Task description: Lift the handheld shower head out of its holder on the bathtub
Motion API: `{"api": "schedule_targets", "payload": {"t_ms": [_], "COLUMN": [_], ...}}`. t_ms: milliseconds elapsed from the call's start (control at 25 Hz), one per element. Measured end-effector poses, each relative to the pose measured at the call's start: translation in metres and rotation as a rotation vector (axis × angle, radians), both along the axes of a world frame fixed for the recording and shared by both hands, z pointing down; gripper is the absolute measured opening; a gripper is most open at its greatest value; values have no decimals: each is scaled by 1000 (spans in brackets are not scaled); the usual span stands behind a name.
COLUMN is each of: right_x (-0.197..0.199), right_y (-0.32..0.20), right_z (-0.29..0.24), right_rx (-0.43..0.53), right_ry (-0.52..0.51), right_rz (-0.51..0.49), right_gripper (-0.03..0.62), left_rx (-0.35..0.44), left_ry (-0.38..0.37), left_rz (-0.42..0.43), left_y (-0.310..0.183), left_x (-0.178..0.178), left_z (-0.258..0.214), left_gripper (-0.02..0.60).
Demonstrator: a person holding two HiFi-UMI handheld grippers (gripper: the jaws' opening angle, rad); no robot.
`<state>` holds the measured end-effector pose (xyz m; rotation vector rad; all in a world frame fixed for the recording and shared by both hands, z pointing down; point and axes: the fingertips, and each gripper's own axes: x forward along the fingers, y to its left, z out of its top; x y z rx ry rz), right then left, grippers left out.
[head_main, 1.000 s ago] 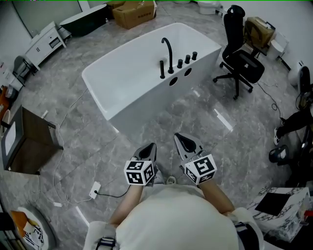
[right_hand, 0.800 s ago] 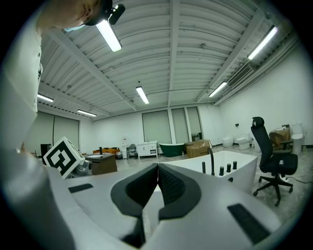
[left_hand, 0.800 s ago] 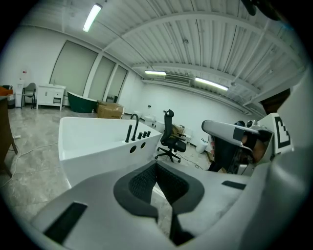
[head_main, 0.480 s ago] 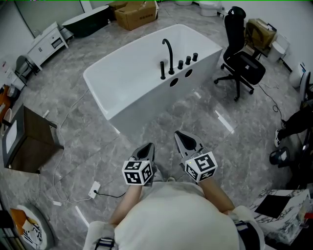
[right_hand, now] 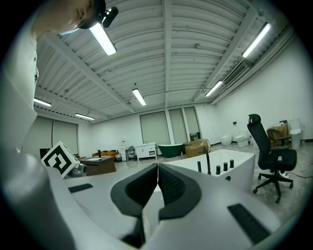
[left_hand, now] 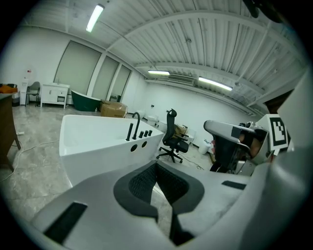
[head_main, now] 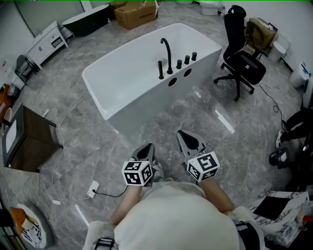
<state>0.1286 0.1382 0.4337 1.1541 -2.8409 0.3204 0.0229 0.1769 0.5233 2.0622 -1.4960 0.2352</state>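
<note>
A white freestanding bathtub (head_main: pixel 122 83) stands across the grey floor ahead of me. On its near rim are a black curved faucet (head_main: pixel 167 51), several black knobs (head_main: pixel 187 59) and the slim black handheld shower head (head_main: pixel 160 70), upright in its holder. Both grippers hover low near my body, well short of the tub. My left gripper (head_main: pixel 148 148) is shut with nothing in it, and so is my right gripper (head_main: pixel 186 137). The left gripper view shows the shower head (left_hand: pixel 130 132) far beyond the jaws. It is also in the right gripper view as a small black post, the shower head (right_hand: pixel 199 166).
A black office chair (head_main: pixel 242 58) stands right of the tub. A cardboard box (head_main: pixel 134 12) and a dark tub (head_main: pixel 85 19) lie behind it. A brown cabinet (head_main: pixel 29 141) is at the left, and a white cable with a plug (head_main: pixel 93 188) trails on the floor.
My right gripper has drifted slightly to the right. The left gripper and the shower head have stayed where they were.
</note>
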Motion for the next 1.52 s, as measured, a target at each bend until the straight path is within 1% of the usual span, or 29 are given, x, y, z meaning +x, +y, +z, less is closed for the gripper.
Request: {"api": "schedule_targets", "payload": {"t_ms": [240, 640, 920, 1200, 1520], "right_x": [-2, -19, -43, -73, -102], "right_y": [-27, -85, -135, -179, -233], "right_z": [-1, 2, -8, -9, -10], "right_rx": [5, -16, -1, -1, 13], "right_ry": [-3, 23, 39, 66, 56], "right_rz": [17, 39, 53, 61, 89], "right_gripper": [20, 20, 20, 20, 20], "left_rx": [-7, -6, 2, 0, 19], "left_ry": [7, 28, 43, 57, 57], "left_rz": [1, 28, 48, 59, 77], "left_y": [-27, -99, -150, -194, -249], "left_x": [-6, -19, -39, -67, -99], "left_z": [4, 3, -3, -3, -1], "left_gripper": [20, 20, 20, 20, 20]}}
